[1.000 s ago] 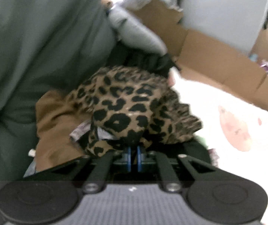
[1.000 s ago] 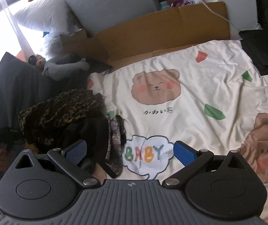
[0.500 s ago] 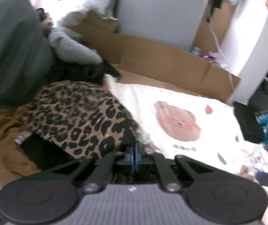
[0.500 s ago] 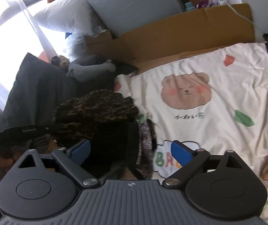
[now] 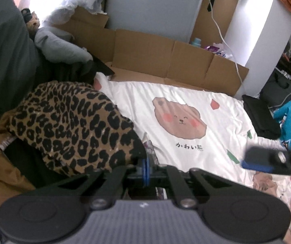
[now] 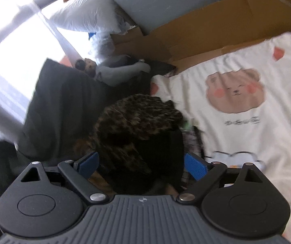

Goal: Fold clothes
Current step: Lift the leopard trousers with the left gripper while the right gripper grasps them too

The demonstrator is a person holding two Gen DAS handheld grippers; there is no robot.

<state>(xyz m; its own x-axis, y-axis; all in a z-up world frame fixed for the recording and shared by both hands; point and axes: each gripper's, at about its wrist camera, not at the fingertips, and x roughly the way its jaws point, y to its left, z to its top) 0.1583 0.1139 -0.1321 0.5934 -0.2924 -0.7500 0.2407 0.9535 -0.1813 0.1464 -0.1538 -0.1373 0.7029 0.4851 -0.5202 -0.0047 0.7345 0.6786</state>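
While left claw (image 5: 145, 169) pinches leopard garment (image 5: 72, 126), right claw (image 6: 142, 163) gapes wide around it.

Leopard-print garment (image 5: 68, 126): tan with black spots, bunched into a rumpled mound, not flat or folded. From my left wrist view it sits at 9 o'clock of the bear-print bedsheet (image 5: 186, 101), its near hem pinched by my left gripper (image 5: 145, 167). A black lining or second dark cloth shows beneath its edge; I cannot tell which. My right wrist view shows the same heap (image 6: 137, 122), blurred.
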